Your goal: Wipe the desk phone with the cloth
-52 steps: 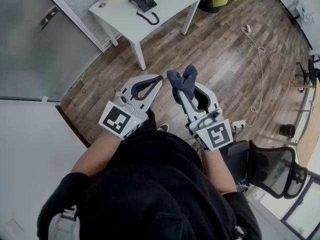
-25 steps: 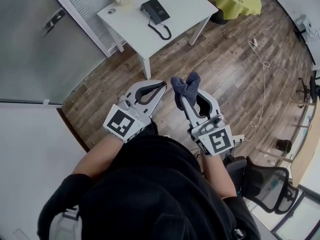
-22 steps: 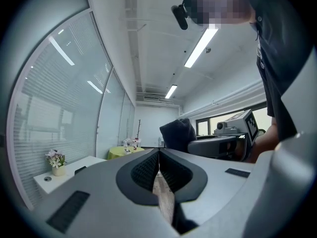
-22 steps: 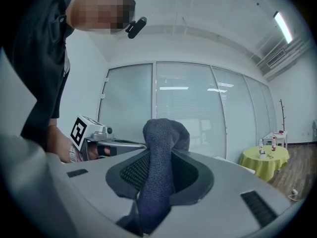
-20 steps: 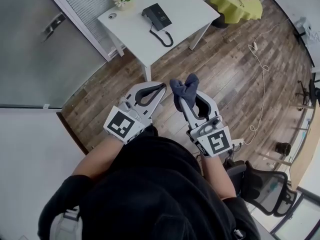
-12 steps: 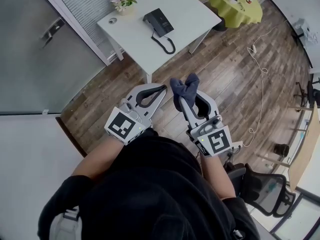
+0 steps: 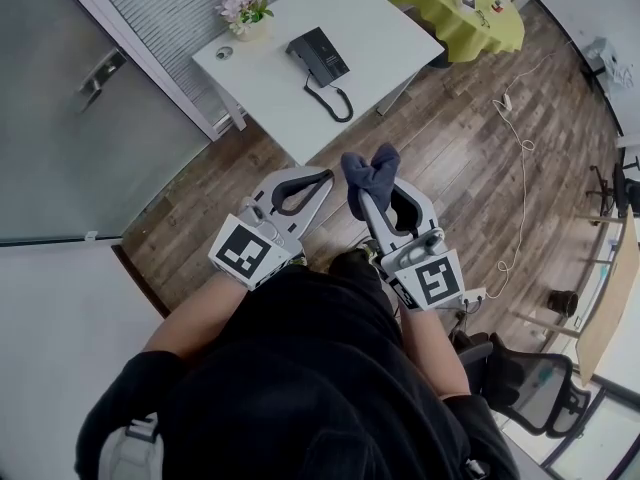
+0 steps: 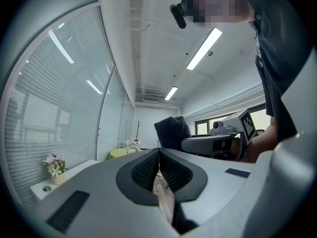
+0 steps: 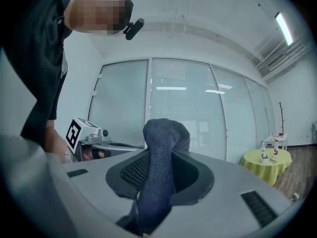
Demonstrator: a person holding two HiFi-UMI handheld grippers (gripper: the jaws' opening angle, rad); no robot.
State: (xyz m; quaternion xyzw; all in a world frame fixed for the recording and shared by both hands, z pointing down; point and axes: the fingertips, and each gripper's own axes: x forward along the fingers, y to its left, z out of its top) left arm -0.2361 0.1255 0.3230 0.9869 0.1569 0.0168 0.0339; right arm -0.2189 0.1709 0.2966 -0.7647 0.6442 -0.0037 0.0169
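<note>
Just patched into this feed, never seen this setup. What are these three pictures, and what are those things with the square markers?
No robot here: a person holds a two-jaw gripper in each hand; the marker cubes are part of them. The head view looks down from a camera on the person's head; the other two come from cameras riding on each gripper, looking along its jaws. The left gripper is shut and empty. The right gripper is shut on a dark cloth. Ahead stands a white table with the phone and a small flower pot. Both grippers are well short of it, so wiping has not begun.
</note>
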